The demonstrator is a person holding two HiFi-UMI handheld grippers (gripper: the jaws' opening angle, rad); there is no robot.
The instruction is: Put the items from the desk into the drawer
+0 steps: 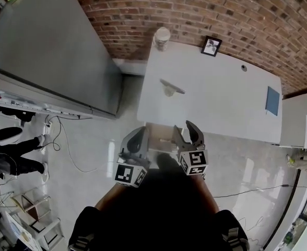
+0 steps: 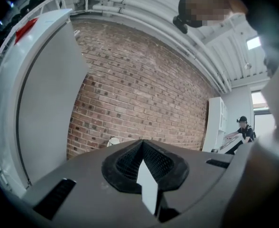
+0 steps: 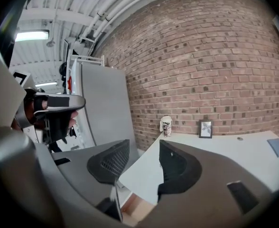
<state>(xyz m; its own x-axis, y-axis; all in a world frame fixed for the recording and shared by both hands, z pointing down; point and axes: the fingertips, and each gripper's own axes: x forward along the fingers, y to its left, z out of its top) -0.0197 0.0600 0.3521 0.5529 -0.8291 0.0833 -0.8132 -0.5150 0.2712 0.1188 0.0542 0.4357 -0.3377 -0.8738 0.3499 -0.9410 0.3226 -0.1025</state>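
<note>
Drawer [image 1: 161,136] open under the desk [image 1: 221,101]; left claw [image 1: 141,135] pressed together, right claw [image 1: 185,130] spread, empty

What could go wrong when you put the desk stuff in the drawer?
The cup stands at the desk's back corner, so a nudge might tip it off. The picture frame stands upright and could fall flat. The blue book lies by the right edge and might slide off.

On the white rectangular tabletop [image 1: 221,103], a patterned paper cup [image 1: 162,38] stands at the back left corner by the brick wall [image 1: 195,9]. A small black picture frame [image 1: 211,46] stands to its right. A flat blue card [image 1: 272,100] lies near the right edge. The open drawer [image 1: 161,136] sits below the front edge.
</note>
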